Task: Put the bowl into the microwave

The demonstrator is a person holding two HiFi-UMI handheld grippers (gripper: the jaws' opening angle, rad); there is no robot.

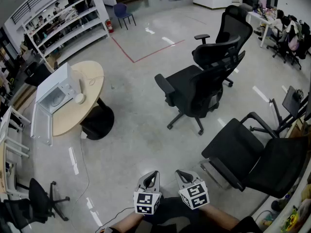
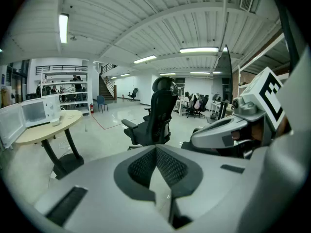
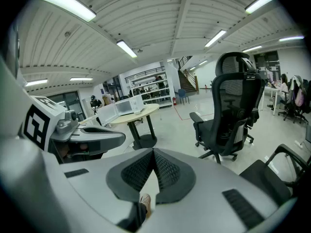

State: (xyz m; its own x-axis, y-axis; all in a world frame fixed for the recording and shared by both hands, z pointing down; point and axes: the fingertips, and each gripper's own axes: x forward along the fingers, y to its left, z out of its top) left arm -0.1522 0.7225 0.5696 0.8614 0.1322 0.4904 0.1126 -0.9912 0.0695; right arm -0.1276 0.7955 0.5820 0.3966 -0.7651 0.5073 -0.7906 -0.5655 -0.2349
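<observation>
The left gripper [image 1: 151,176] and right gripper [image 1: 182,175] sit low, closed tight, holding nothing. The white bowl [image 1: 79,98] sits by the open microwave [image 1: 57,92].

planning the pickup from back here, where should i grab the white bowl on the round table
Probably the rim, from above, on the side away from the microwave: the bowl sits on the table close to the microwave's open front, leaving that side free. Too small here to judge more.
</observation>
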